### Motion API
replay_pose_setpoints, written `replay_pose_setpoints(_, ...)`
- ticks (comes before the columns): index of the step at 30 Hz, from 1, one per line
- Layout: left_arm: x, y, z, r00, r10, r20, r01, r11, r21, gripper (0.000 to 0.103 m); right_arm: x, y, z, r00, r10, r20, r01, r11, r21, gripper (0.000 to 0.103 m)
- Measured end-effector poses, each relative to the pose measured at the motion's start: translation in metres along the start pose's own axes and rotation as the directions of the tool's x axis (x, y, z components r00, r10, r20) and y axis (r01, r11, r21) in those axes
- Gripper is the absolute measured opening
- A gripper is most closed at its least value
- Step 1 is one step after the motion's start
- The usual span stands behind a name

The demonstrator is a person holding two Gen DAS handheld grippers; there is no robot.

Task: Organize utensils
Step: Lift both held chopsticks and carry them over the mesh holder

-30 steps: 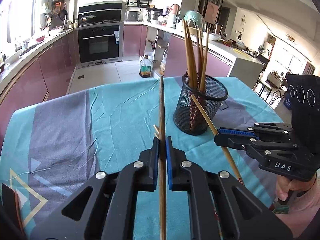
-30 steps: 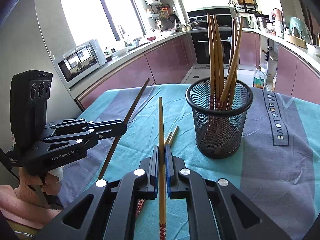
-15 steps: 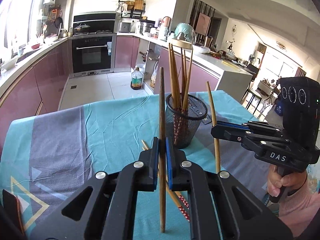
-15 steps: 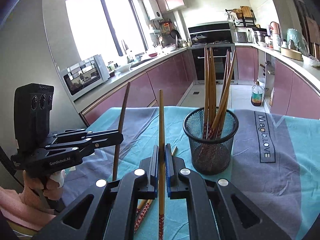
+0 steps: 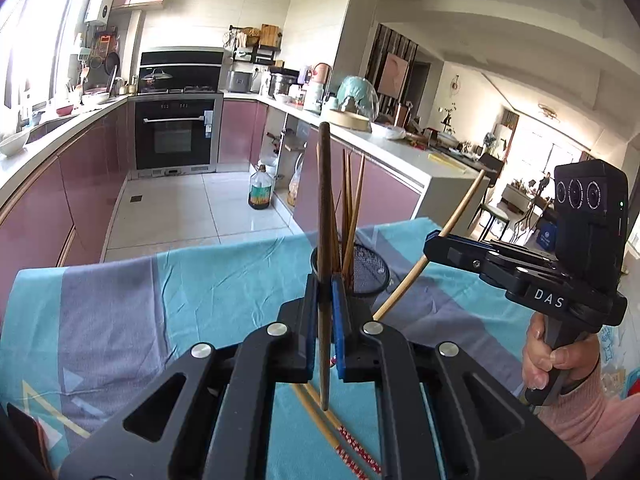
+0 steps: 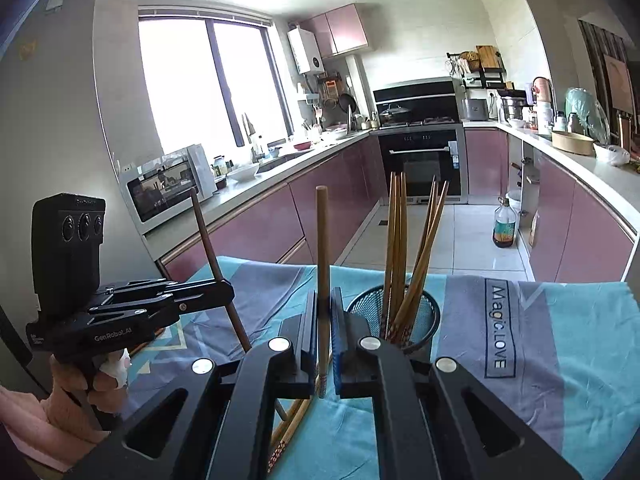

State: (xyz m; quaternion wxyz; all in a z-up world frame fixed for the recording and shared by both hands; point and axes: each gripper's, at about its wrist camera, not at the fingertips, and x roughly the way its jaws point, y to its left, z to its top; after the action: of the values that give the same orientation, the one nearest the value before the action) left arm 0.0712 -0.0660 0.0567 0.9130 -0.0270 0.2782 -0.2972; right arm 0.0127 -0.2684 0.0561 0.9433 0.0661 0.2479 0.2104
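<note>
Two grippers going here, one chopstick each. The left gripper is clamping a dark brown chopstick between its blue pads, and it's standing pretty much upright with its lower end hanging above the cloth. The right gripper is pinching a lighter bamboo chopstick the same way, upright, with the red-patterned end poking out below the pads. Both are sitting clear of the table, just beside the holder.

The black mesh holder is standing on the teal and grey tablecloth and is already carrying a bunch of bamboo chopsticks, leaning against each other. I'm counting maybe six or seven, but they overlap too much to be sure.

Two more loose chopsticks are lying flat on the cloth under the left gripper, side by side, pale bamboo with red patterned ends.

A hand in a pink sleeve is gripping the right gripper's handle in the left view, and the other hand is doing the same for the left one.
</note>
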Motion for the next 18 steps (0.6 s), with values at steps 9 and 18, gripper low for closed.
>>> replay_pose_setpoints(9,-0.006,-0.003,0.032,0.997,-0.022,0.073,0.022,1.0,-0.001,0.008,-0.014,-0.013,0.034,0.997,-0.027,0.076,0.028,1.0,-0.009,0.005)
replay_pose_setpoints(18,-0.004,-0.011,0.068,0.99,-0.053,0.131,0.052,0.999,0.013,0.007,-0.022,-0.025,0.062,0.989,-0.051,0.138,0.054,0.998,-0.018,0.005)
